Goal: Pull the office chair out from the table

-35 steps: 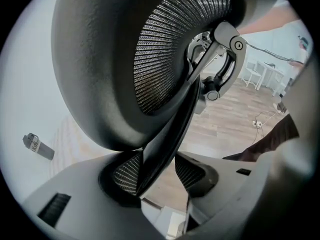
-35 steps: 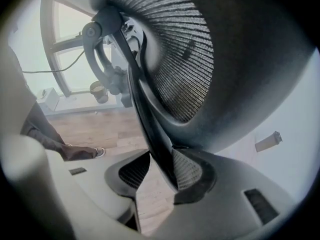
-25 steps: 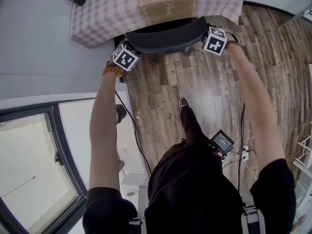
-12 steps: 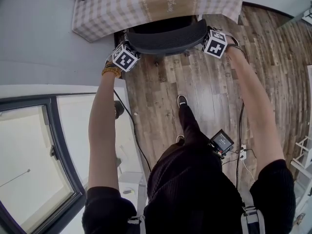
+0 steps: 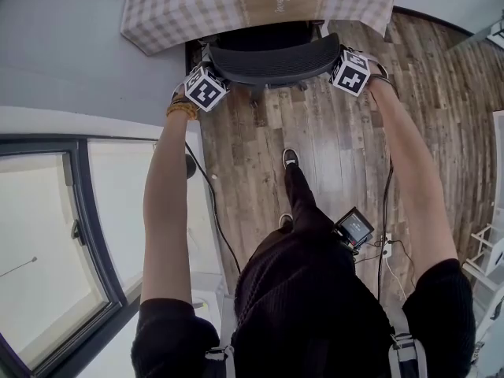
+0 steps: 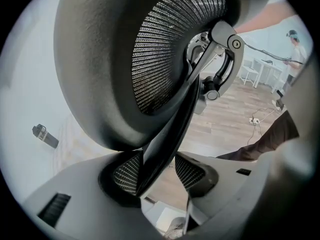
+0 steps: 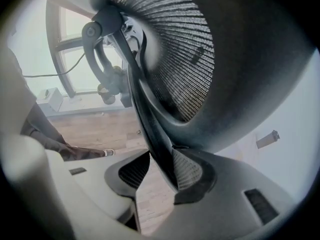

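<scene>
**Chair back straddled by both grippers, jaws apart**

The left gripper (image 6: 157, 173) is set over the left end of the chair (image 5: 272, 57) back, with its jaws apart. The dark frame edge is passed between them and laid against the pad (image 6: 122, 171) at that view's left, while floor is seen between the frame and the other pad. The right gripper (image 7: 159, 173) is placed likewise at the right end, jaws apart, with the frame laid against the pad (image 7: 189, 170) at that view's right.

The chair is found just before the near edge of the table (image 5: 157, 22), its back turned to the person, on the plank floor (image 5: 331, 156).

Cursive writing is printed on the tan band of the cloth (image 5: 346, 2) but cannot be read.

Both arms (image 5: 409, 179) are stretched forward, nearly straight, and the grippers are pointed steeply down. A wristband (image 5: 182, 110) is worn on the left wrist.
</scene>
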`<action>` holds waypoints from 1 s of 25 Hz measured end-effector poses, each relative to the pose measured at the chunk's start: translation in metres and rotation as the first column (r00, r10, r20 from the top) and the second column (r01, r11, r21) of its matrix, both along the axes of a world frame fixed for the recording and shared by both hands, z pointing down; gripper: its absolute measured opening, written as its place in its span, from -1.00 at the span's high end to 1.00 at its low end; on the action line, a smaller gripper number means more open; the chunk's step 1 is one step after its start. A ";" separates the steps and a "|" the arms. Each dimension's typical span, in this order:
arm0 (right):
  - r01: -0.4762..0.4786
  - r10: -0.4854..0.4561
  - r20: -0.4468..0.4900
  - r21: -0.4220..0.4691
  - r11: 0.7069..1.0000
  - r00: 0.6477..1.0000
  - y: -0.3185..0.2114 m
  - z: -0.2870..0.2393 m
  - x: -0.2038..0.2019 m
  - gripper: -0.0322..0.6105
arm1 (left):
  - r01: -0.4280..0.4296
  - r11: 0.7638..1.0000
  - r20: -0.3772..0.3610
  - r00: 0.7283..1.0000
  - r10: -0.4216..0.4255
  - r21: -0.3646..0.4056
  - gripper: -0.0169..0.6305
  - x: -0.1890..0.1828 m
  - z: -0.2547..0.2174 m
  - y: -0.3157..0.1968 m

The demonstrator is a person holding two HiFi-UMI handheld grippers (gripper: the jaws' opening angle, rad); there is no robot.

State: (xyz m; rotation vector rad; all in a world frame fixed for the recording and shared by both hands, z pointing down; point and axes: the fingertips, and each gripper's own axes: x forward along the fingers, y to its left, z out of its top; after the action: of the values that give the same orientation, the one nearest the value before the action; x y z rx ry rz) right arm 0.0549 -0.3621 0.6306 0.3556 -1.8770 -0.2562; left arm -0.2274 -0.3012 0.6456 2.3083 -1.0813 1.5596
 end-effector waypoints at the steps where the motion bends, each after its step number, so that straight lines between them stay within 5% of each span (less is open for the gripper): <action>1: -0.001 0.001 -0.001 0.001 1.000 1.000 0.004 0.000 0.000 0.44 | 0.001 1.000 0.001 1.000 -0.001 0.003 0.30 0.000 0.000 0.004; 25: -0.010 0.010 0.002 0.006 1.000 1.000 0.127 -0.004 0.017 0.44 | -0.016 1.000 0.000 1.000 0.016 0.021 0.29 0.017 -0.004 0.123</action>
State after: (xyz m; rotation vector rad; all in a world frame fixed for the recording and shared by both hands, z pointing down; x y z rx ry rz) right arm 0.0717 -0.2353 0.6271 0.3696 -1.8760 -0.2548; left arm -0.2108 -0.1778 0.6420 2.3359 -1.0868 1.5618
